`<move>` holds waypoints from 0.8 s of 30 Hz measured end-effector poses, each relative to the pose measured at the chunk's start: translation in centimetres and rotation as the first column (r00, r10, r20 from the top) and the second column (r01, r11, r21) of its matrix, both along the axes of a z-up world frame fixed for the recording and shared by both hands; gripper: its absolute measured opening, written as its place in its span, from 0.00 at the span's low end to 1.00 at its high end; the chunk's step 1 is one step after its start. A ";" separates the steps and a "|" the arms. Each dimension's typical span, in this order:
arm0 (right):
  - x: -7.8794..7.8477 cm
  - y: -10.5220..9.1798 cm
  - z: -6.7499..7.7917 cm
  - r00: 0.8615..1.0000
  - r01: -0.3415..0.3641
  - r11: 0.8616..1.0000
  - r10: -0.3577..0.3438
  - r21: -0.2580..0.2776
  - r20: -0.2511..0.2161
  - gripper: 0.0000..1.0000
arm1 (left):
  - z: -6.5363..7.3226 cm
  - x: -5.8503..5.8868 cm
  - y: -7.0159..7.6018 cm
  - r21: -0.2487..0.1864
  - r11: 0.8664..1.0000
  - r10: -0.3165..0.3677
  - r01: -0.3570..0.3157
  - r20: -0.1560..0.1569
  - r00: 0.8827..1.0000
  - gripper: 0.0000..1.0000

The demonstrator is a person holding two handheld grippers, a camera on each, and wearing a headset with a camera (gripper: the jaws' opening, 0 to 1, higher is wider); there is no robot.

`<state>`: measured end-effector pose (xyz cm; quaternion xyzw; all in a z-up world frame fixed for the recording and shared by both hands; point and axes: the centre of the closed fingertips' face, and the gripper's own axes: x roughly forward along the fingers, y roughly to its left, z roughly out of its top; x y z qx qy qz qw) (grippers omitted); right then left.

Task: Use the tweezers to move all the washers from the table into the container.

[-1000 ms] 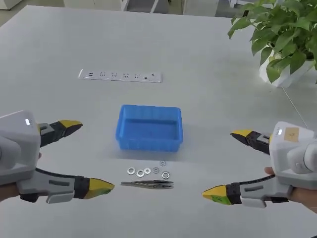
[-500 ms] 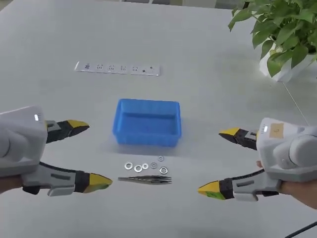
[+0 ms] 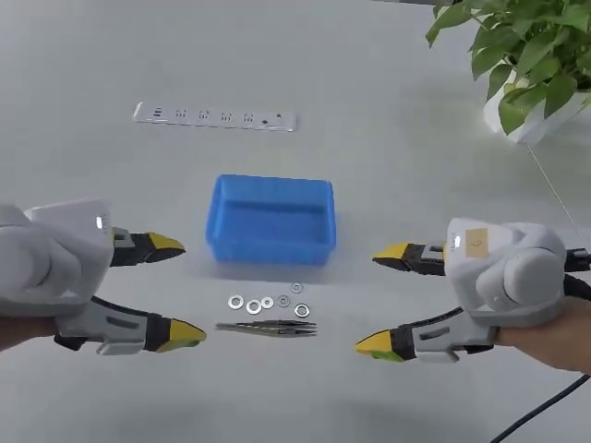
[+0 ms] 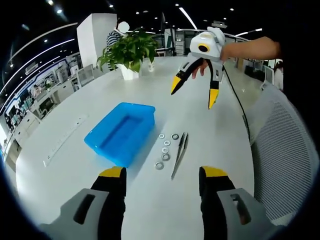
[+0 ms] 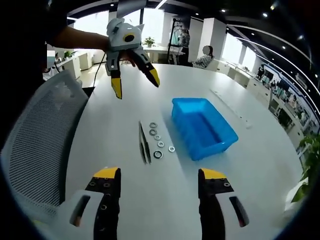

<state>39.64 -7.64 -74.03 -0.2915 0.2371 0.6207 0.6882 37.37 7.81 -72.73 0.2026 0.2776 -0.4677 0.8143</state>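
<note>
Grey surface (image 3: 416,138). Blue container (image 3: 268,251), frame centre. Left tongs (image 3: 185,289) and right tongs (image 3: 370,302): wide open, empty. Tweezers (image 3: 268,327): lower centre, long axis left-to-right, about midway between both tongs. Washers (image 3: 268,303): row just above tweezers, below container.

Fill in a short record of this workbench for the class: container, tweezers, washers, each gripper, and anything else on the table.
container: blue, open-topped, no washers seen inside
tweezers: lying flat on the table, not picked up
washers: six, loose on the table between container and tweezers
left gripper: open, holding nothing
right gripper: open, holding nothing
other: power strip beyond the container; potted plant at the far right
</note>
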 end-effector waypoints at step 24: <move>-2.2 3.6 -3.7 0.959 -0.281 0.950 0.283 -0.135 -0.007 0.25 | -3.7 -0.2 -1.9 0.094 0.984 -0.141 0.148 -0.071 0.987 0.26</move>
